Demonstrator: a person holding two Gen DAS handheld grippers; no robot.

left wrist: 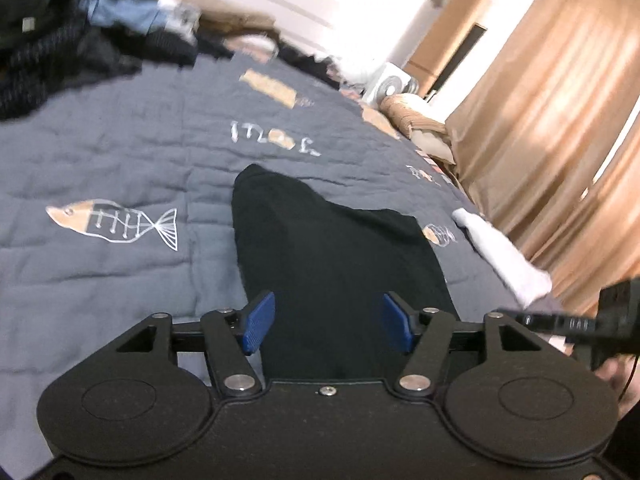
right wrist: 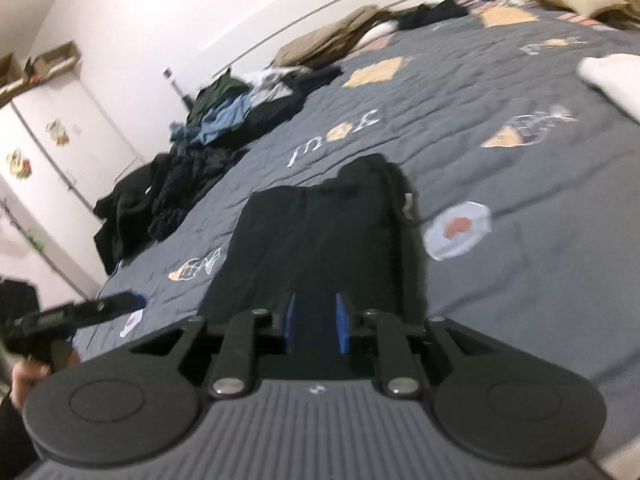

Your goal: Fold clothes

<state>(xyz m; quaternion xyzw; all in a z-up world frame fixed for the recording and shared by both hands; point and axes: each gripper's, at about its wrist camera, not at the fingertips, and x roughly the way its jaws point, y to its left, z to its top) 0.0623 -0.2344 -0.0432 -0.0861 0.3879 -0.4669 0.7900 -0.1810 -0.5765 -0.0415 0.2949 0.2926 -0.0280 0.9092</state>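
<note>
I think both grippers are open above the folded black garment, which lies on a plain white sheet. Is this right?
Not quite. The folded black garment lies on a grey quilt printed with fish, not a plain white sheet; the left wrist view shows it. The left gripper and right gripper are indeed open above it.

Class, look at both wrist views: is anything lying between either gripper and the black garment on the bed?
Nothing visible. The black garment lies directly ahead of the left gripper and right gripper, both open and empty; the white cloth lies off to the side.

Two wrist fisheyes, close, angled down over the bedspread [left wrist: 120, 152], sharing the black garment [right wrist: 320, 232].
</note>
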